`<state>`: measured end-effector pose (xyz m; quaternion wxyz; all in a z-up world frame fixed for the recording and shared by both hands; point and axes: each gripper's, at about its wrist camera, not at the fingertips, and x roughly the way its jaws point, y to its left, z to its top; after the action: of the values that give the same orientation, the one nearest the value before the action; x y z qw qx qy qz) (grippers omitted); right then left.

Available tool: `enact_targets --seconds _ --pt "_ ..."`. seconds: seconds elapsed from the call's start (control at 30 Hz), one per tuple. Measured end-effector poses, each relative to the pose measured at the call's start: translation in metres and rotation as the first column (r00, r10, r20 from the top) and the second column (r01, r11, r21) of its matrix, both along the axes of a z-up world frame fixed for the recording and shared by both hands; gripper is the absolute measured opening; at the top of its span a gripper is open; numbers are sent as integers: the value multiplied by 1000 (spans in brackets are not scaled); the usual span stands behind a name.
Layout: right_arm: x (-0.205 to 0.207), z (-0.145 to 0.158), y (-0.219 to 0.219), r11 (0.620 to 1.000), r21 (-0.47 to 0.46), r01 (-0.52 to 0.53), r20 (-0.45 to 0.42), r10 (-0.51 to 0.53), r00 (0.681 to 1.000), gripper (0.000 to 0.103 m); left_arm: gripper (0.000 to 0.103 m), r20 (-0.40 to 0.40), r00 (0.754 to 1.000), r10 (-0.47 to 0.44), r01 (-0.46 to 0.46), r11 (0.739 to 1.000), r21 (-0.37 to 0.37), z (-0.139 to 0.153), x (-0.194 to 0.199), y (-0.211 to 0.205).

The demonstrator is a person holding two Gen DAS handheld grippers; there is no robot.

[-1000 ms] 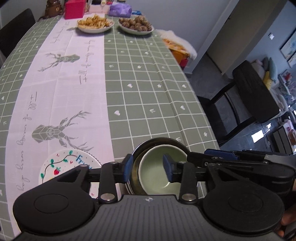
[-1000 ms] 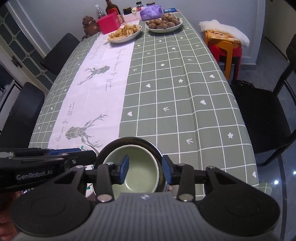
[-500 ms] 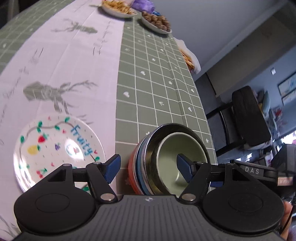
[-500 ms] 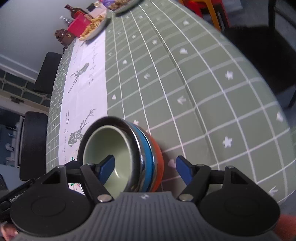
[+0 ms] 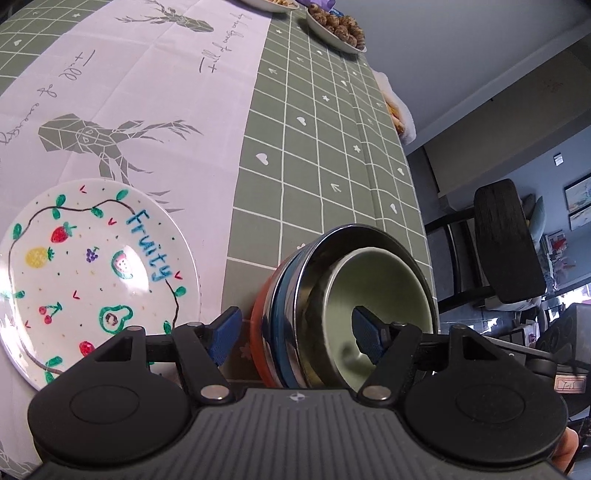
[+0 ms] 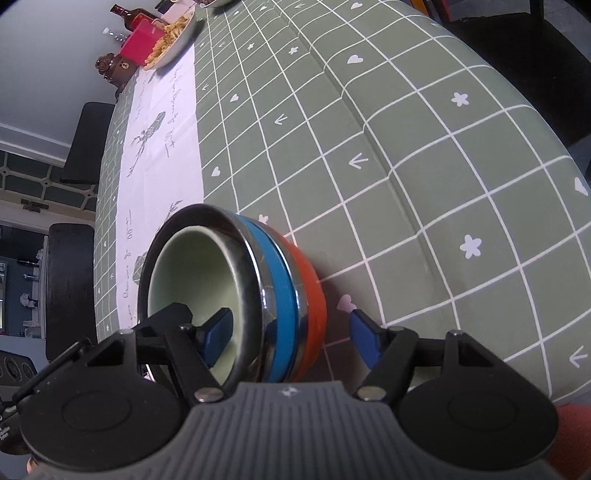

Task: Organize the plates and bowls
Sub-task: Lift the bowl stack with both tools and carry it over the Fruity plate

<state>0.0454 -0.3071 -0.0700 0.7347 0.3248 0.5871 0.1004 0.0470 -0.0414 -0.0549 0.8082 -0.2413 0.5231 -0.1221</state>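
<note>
A nested stack of bowls [image 5: 291,317] stands near the table's front edge: orange outermost, then blue, then steel, with a pale green bowl [image 5: 380,288] innermost. My left gripper [image 5: 295,332] straddles the stack's left wall, one blue pad outside the orange bowl and the other inside the green bowl. Its jaws are closing, and the pads show gaps to the wall. My right gripper [image 6: 291,334] straddles the right wall of the stack [image 6: 288,295] the same way, also closing without pressing. A white "Fruity" plate [image 5: 92,273] lies to the left of the stack.
A green checked tablecloth [image 6: 406,166] with a white runner [image 5: 147,92] covers the table. Plates of food [image 5: 336,29] and fries [image 6: 170,40], a red box [image 6: 142,46] and a bottle sit at the far end. Black chairs [image 5: 506,243] [image 6: 70,288] flank the table.
Both grippers have sunk toward the bowl stack and rolled. Their jaws widened from a narrow gap above the green bowl and now straddle opposite walls of the stack.
</note>
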Motion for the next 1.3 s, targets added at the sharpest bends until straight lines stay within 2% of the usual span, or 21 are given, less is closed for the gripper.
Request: enact_targets --seconds 0.17,0.2,0.37,0.4,0.47,0.63,1.0,1.3 --pt "0 0 1 1000 10 -3 4 3 1000 62 70 -20 1000 3 -3 1000 -1 -3 2 -2" --pt "0 0 1 1000 15 -5 3 5 1000 60 70 -25 1000 0 0 1000 -1 -4 3 -3" --pt "0 -1 3 1000 14 -20 -4 20 1000 53 53 -39 999 -2 3 1000 24 -3 4 -5" --pt "0 -1 4 1000 4 -20 -5 20 1000 49 52 -41 999 -1 3 999 32 -2 4 -5" --pt "0 -1 4 1000 -3 -17 -6 17 1000 47 49 -44 999 -4 6 999 42 -2 4 -6" --pt "0 2 8 998 -40 -39 7 40 999 44 47 -41 999 -25 28 996 84 0 5 -12" --pt "1 5 9 998 -44 -53 8 53 999 42 45 -59 998 -21 26 996 90 4 4 -10" --pt "12 30 29 995 -29 -95 34 96 995 42 45 -25 1000 12 -9 995 102 31 1 11"
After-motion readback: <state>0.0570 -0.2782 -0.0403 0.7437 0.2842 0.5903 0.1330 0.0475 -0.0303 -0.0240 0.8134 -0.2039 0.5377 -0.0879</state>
